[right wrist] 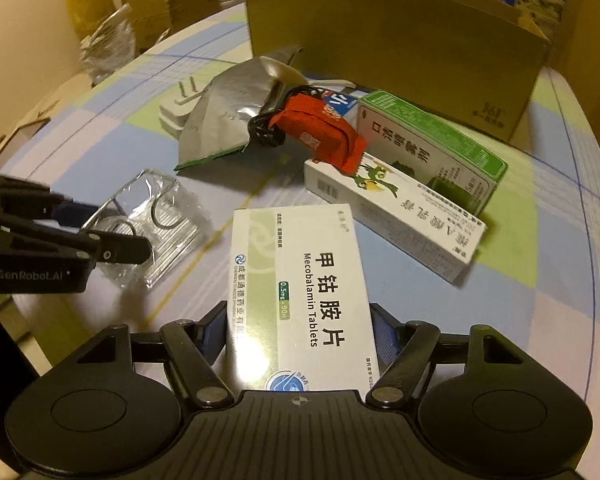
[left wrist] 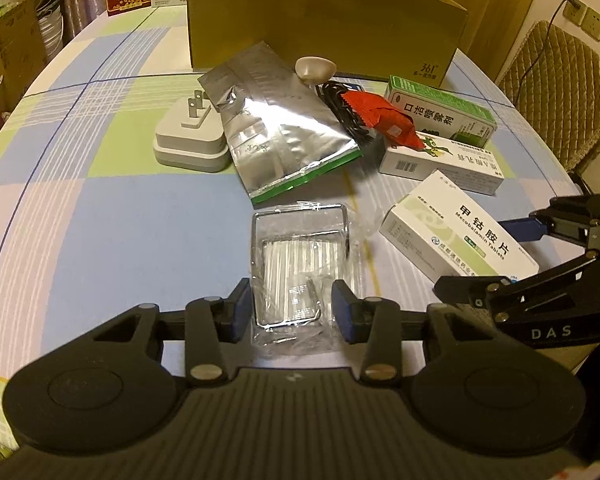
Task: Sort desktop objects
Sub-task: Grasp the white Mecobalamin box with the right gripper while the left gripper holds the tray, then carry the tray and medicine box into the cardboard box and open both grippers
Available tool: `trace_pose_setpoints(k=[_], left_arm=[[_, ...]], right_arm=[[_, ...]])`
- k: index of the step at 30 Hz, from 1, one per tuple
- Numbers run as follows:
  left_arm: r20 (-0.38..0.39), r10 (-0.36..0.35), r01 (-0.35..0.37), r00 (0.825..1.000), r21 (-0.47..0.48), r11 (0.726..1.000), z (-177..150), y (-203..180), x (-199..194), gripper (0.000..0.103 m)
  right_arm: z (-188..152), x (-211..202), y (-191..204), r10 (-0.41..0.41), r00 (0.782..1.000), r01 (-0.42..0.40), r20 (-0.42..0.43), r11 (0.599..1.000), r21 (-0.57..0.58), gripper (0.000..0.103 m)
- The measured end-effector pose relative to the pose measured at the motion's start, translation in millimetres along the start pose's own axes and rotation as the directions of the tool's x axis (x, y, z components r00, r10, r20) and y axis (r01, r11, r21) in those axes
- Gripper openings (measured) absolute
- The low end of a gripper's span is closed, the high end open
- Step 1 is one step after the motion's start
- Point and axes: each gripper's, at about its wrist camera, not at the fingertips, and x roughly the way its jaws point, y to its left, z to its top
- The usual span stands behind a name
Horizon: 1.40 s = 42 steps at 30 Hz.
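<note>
Fingers first: left gripper [left wrist: 292,304] stands spread wide, its blue pads [left wrist: 342,312] on either side of a clear plastic packet [left wrist: 300,264] with a wire frame inside; whether the pads touch the wrap cannot be told. Right gripper [right wrist: 298,332] has its pads on both long sides of a white tablet box [right wrist: 300,292]; the fingers look closed against it, box lying flat on the checked tablecloth [right wrist: 380,280].

Surroundings, left wrist view:
- Silver foil pouch [left wrist: 276,128] lies just beyond the clear packet, green edge toward the gripper.
- White plug adapter [left wrist: 190,136] left of the pouch, prongs up, touching or slightly under its edge.
- Red sachet [left wrist: 384,118] rests on a black coiled cable [left wrist: 342,108] and on the long white carton [left wrist: 440,164].
- Green-and-white box [left wrist: 440,110] behind that carton, beside the big cardboard box [left wrist: 324,24].
- Beige knob-shaped thing [left wrist: 315,69] at the pouch's far corner; what it is cannot be told.

The tablet box lies nearest the right edge of the pile, apart from the long carton. The right gripper's arm crosses close to the right of the clear packet.
</note>
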Motion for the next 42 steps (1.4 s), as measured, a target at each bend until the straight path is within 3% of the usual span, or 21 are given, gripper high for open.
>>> trace_pose_setpoints(k=[2, 13, 22, 31, 42], left_arm=[[0.000, -0.001, 0.001, 1.000, -0.007, 1.000, -0.1, 0.4, -1.3, 0.028], [0.006, -0.004, 0.004, 1.000, -0.009, 1.000, -5.4, -3.0, -21.8, 0.026], [0.057, -0.004, 0.004, 0.998, -0.004, 1.000, 4.5, -8.0, -47.5, 0.026], [0.122, -0.016, 0.015, 0.992, 0.006, 1.000, 39.6, -12.4, -74.5, 0.026], [0.190, -0.045, 0.039, 0.981, 0.036, 0.999, 109.7, -17.7, -89.7, 0.026]], right_arm=[[-1.3, -2.9, -0.2, 0.002, 1.000, -0.002, 0.008, 0.999, 0.033, 0.068], [-3.7, -35.5, 7.8, -0.002, 0.997, -0.007, 0.082, 0.994, 0.108, 0.068], [3.8, -61.5, 9.3, -0.023, 0.991, 0.007, 0.129, 0.993, 0.119, 0.068], [33.7, -96.9, 2.1, -0.047, 0.979, 0.021, 0.200, 0.992, 0.127, 0.068], [89.3, -127.4, -30.7, -0.088, 0.960, 0.048, 0.267, 0.987, 0.154, 0.068]])
